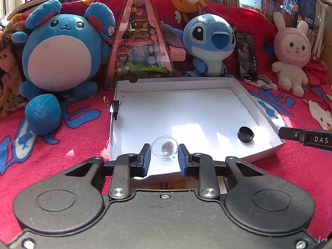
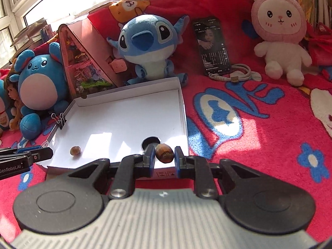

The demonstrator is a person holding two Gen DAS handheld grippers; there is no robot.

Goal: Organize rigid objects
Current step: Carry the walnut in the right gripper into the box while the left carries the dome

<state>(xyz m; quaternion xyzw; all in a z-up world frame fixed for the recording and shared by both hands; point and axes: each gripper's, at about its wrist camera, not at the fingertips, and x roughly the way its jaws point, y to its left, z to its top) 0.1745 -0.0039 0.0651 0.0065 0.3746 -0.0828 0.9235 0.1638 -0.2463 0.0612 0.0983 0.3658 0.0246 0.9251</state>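
A shallow white box [image 1: 257, 103] lies on the red blanket. In the left wrist view my left gripper [image 1: 164, 155] holds a small clear round dish [image 1: 164, 147] with a brown nut in it, its pads against the dish's sides over the box's near edge. A black cap [image 1: 245, 134] lies in the box at the right. In the right wrist view my right gripper [image 2: 164, 154] has a brown striped nut [image 2: 164, 152] between its pads, touching the left pad with a gap at the right, above the black cap [image 2: 151, 141]. The other nut [image 2: 75, 150] shows at the left.
A black binder clip [image 1: 114, 106] grips the box's left wall. Plush toys, a triangular pink toy box [image 1: 139, 41], a phone [image 1: 247, 56] with a cord and a doll stand behind the box. Books line the back.
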